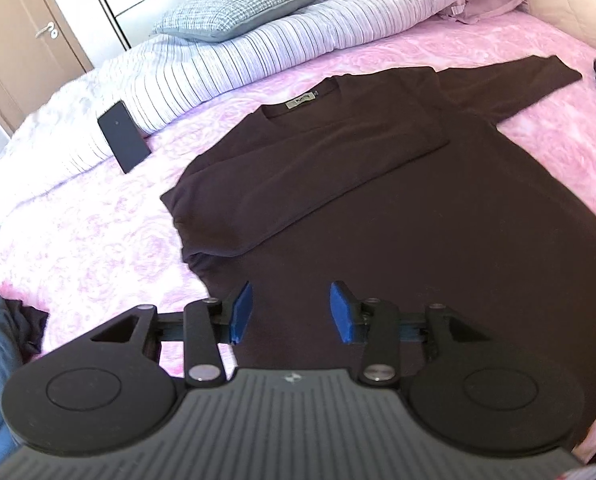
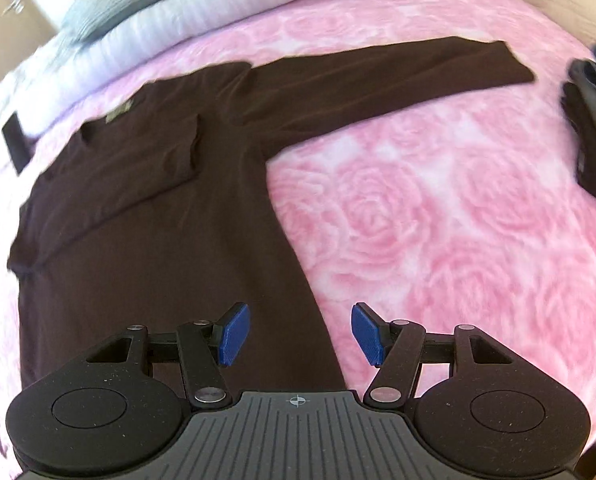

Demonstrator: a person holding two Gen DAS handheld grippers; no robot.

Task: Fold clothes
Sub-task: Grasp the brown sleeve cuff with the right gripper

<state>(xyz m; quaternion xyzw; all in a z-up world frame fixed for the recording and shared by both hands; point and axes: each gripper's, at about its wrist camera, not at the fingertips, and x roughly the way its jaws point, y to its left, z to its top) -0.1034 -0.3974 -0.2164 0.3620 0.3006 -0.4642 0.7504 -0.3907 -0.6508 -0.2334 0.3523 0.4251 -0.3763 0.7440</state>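
Pink bedspread (image 2: 438, 220), perhaps clear beside sweater (image 2: 158, 240).

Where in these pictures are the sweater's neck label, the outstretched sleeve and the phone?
neck label (image 1: 299, 101), left wrist view, middle of the tag.
outstretched sleeve (image 2: 398, 76), right wrist view, mid-length of the sleeve.
phone (image 1: 124, 136), left wrist view, centre of its dark face.

Sweater (image 1: 398, 216) laid flat on bedspread (image 1: 98, 248) | one sleeve (image 1: 298, 176) folded across chest, other sleeve (image 2: 378, 80) extended to the right | phone (image 1: 124, 136) placed left of collar, against duvet (image 1: 218, 60) | pillow (image 1: 242, 8) set on duvet, behind sweater | clothes pile (image 2: 594, 128) located at far right.
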